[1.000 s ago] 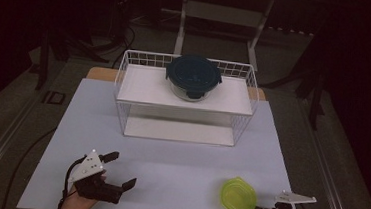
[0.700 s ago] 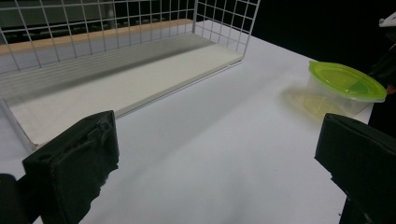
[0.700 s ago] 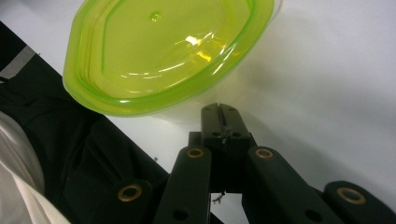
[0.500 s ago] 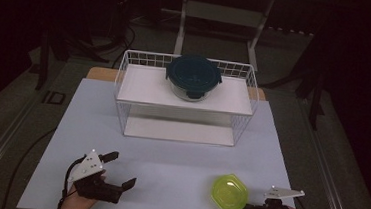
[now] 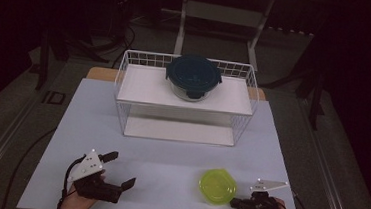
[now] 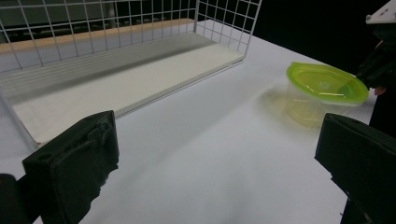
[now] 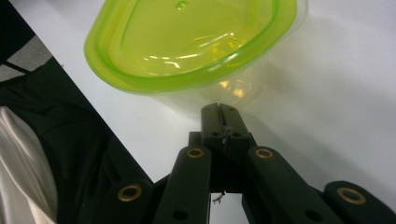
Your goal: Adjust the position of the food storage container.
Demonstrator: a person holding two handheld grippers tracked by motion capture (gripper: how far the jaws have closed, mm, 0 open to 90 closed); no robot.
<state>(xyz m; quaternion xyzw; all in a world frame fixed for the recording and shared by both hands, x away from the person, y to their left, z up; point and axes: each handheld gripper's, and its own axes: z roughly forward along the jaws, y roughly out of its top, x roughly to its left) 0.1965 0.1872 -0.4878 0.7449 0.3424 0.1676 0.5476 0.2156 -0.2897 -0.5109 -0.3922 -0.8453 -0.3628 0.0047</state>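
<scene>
Dim room, grey floor (image 5: 11, 121), metal table frame (image 5: 221, 12) behind the white table (image 5: 169, 158).

– What do we see right in front of us?

– We see a clear tub (image 7: 233, 88) with a bright green lid (image 7: 187, 37). It sits on the white table (image 7: 345, 93).

– And the right gripper (image 7: 219, 109)?

– Its two black jaws are pressed together, with nothing between them. Their tip is right up against the side of the tub, just under the lid's edge.

– What is on our left?

– We see something dark past the table's edge, and a bit of white cloth (image 7: 23, 163).
</scene>
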